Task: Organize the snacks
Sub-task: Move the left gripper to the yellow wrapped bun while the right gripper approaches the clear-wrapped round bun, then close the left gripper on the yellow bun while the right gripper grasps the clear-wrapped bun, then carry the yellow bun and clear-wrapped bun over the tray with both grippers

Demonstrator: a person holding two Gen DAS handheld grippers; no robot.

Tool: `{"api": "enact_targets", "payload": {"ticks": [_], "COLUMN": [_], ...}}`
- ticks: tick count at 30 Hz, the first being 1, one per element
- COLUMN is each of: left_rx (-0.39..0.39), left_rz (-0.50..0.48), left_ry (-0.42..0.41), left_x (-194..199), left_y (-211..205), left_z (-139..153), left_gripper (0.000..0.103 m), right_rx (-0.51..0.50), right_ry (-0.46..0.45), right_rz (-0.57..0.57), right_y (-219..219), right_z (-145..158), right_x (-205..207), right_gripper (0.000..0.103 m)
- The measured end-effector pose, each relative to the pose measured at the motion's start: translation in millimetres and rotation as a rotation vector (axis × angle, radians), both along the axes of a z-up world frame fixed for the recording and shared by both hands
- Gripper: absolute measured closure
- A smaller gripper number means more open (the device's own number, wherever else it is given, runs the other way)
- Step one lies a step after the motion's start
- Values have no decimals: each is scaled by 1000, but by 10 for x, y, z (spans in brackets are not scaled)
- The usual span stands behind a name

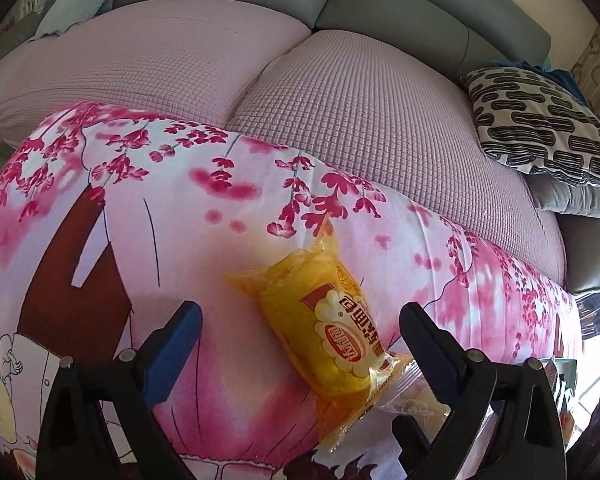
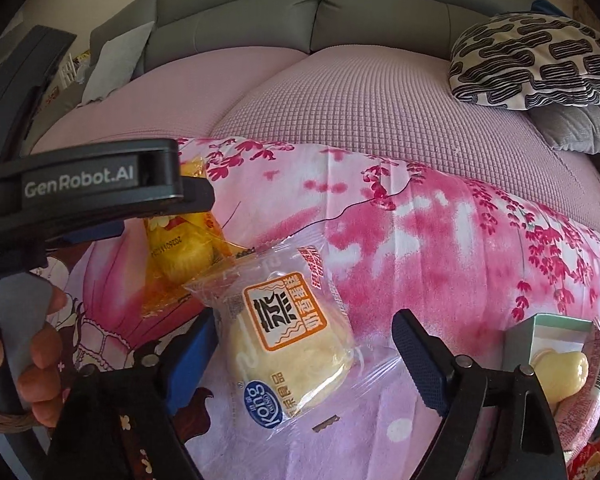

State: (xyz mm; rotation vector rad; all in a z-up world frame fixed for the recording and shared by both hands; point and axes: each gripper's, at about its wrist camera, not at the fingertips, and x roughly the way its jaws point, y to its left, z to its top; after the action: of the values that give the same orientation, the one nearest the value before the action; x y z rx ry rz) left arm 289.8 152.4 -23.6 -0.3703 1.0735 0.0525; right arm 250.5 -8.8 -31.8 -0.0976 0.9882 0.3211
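— Where the pink blanket (image 1: 148, 248) covers the sofa (image 1: 400, 8), see a yellow pack (image 1: 332, 328)?
— Yes. Lying flat between the wide-open fingers of the left gripper (image 1: 300, 320). Not pinched, not touched by either finger.
— And the right gripper (image 2: 304, 336)?
— Open too. Over a clear cake pack (image 2: 288, 344), close to the left finger (image 2: 192, 356), well off the right one.
— Touching the yellow one?
— Yes, overlapping its corner. Lying on the blanket too.
— Anything else?
— A box (image 2: 560, 344) near the right edge. A striped pillow (image 2: 528, 64) far back.

Glossy plastic snack wrapper (image 1: 332, 332), matt cloth quilt (image 1: 180, 220)
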Motion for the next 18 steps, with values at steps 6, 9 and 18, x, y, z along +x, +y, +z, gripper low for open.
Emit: {"api": "enact_targets", "payload": {"ticks": [6, 9, 18], "left_rx": [-24, -32, -57], "left_rz": [-9, -5, 50], "left_ry": [-8, -25, -98], "left_x": [-13, -68, -675], "left_y": [-28, -33, -60], "left_z": [-60, -26, 170], "left_gripper": [43, 52, 57], "right_rx": [42, 42, 94], "right_ry": [3, 2, 4], "right_rz": [2, 9, 5], "right_y": [-46, -44, -123], "right_z": [-6, 26, 206], "right_x": [-33, -72, -483], "right_gripper": [35, 38, 44]}}
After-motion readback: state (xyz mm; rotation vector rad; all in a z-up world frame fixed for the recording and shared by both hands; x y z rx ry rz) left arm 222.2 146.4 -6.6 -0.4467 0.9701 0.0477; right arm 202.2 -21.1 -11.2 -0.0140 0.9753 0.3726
